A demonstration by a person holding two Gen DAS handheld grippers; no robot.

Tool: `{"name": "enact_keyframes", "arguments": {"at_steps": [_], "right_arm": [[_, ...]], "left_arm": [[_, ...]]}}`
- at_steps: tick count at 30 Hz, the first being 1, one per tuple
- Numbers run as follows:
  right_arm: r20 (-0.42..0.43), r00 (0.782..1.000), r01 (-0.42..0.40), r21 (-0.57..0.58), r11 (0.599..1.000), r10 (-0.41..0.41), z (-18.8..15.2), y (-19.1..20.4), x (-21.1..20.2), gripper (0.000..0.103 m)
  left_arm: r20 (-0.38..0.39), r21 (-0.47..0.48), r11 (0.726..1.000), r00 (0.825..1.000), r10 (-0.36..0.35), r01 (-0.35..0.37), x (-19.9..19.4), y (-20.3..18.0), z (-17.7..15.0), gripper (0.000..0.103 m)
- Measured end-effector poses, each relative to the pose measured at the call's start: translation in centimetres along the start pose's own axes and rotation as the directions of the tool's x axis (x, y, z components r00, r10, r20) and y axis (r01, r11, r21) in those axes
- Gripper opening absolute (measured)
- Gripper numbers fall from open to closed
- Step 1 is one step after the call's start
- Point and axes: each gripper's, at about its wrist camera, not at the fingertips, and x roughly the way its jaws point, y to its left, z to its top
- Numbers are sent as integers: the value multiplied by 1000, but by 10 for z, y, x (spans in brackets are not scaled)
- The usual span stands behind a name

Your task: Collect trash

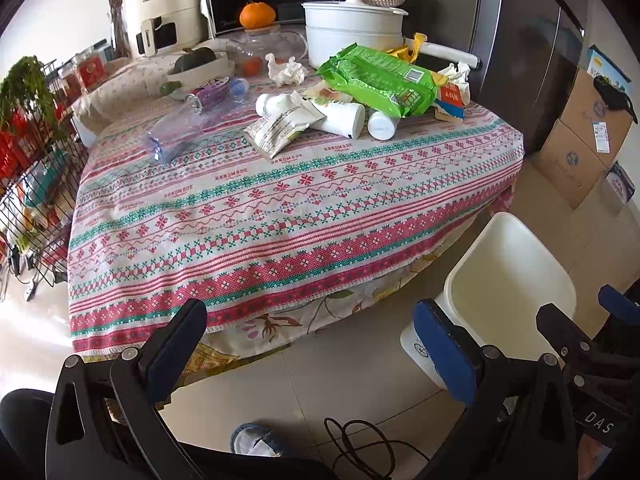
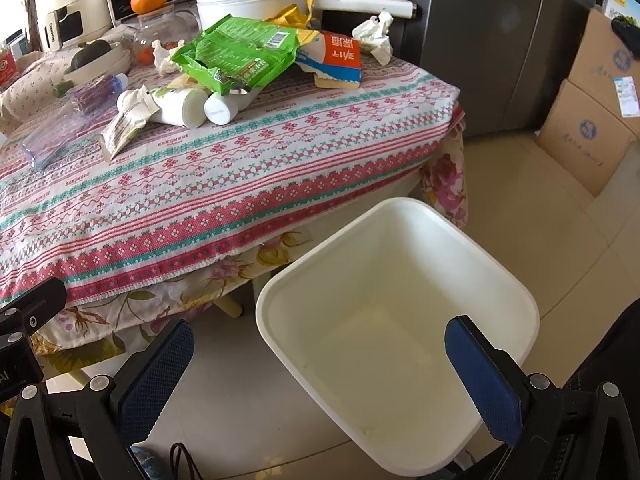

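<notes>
Trash lies in a heap at the far side of the patterned tablecloth (image 1: 256,216): a green wrapper (image 1: 376,80), white bottles (image 1: 344,118), a torn sachet (image 1: 276,128), crumpled tissue (image 1: 286,70), a clear plastic bottle (image 1: 180,132) and an orange-and-blue carton (image 2: 334,58). An empty white bin (image 2: 400,320) stands on the floor by the table's near right corner. My left gripper (image 1: 312,344) hangs open below the table edge, holding nothing. My right gripper (image 2: 320,372) is open over the bin's near rim, holding nothing.
A white pot (image 1: 352,28), an orange (image 1: 257,15), an appliance (image 1: 160,12) and a dish (image 1: 200,66) crowd the table's back. A wire rack (image 1: 36,184) stands left, cardboard boxes (image 2: 592,112) right, a dark fridge (image 2: 480,40) behind. A cable (image 1: 360,448) and a slipper (image 1: 256,440) lie on the floor.
</notes>
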Motion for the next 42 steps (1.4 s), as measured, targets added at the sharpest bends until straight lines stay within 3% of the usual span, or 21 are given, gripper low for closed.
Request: {"name": "enact_keyframes", "arguments": {"at_steps": [9,22,31,37,42], "right_arm": [[-6,1000,4,-15,1000,-5,-1,3,1,103],[-28,998,-62,-42,997,61,-1,10,3,103],[-60,998,-35,-16,999,34,1,3,7,103],[-42,999,8,-56,998,-10,11,10,19,103],[-48,998,-53,-70,996,50,41,24,35,103]], "left_arm": [[-1,0,1000,1000,0,0,0,0,0,103],[-2,-2,1000,1000,1,-1,6,7,-7,103],[-6,-14,1000,1000,3,-3,13,8,-7,103],[-44,-100,994,997,-55,51,12,31,21,103],[72,-133,991,997,6,3,8,76,68,103]]}}
